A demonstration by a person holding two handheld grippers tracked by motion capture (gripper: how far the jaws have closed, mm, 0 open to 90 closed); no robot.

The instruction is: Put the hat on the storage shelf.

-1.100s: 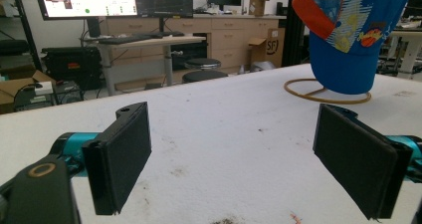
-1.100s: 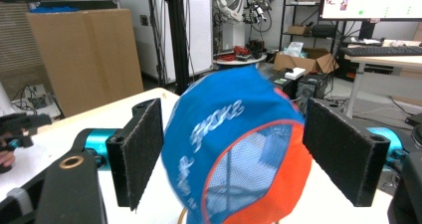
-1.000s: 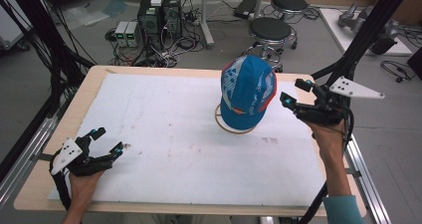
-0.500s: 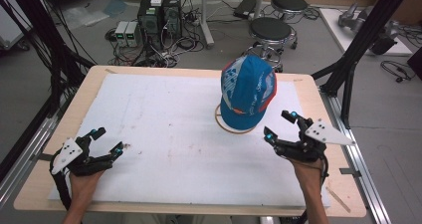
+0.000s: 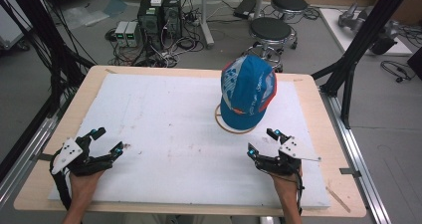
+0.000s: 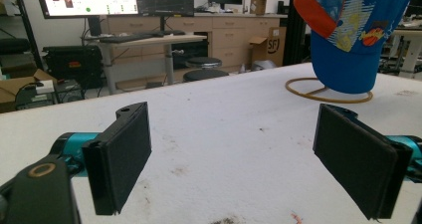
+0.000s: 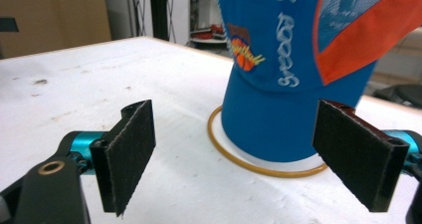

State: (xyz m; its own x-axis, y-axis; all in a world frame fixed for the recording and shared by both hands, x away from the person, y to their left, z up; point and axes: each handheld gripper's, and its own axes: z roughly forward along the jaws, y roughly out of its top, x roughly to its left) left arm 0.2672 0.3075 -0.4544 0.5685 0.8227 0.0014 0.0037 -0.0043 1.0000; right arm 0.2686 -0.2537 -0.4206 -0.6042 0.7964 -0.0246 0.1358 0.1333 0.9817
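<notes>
A blue cap (image 5: 248, 90) with orange trim hangs on a stand with a round wire base (image 5: 225, 126) at the table's right middle. The cap (image 6: 348, 32) appears far right in the left gripper view and the cap (image 7: 293, 69) is close ahead in the right gripper view. My left gripper (image 5: 103, 142) rests open near the front left edge, nothing between its pads (image 6: 122, 157). Open too, my right gripper (image 5: 262, 142) sits just in front of the cap's stand, its pads (image 7: 127, 149) empty.
The table (image 5: 308, 84) carries a white board (image 5: 164, 119) with a few dark smudges. Behind the table are stools (image 5: 271, 32), computer boxes (image 5: 159, 12) and tangled cables. Black frame posts (image 5: 361, 45) rise at the right and left sides.
My right gripper has come down from beside the cap at the right and moved toward the front edge, settling low before the stand. The left gripper has barely moved.
</notes>
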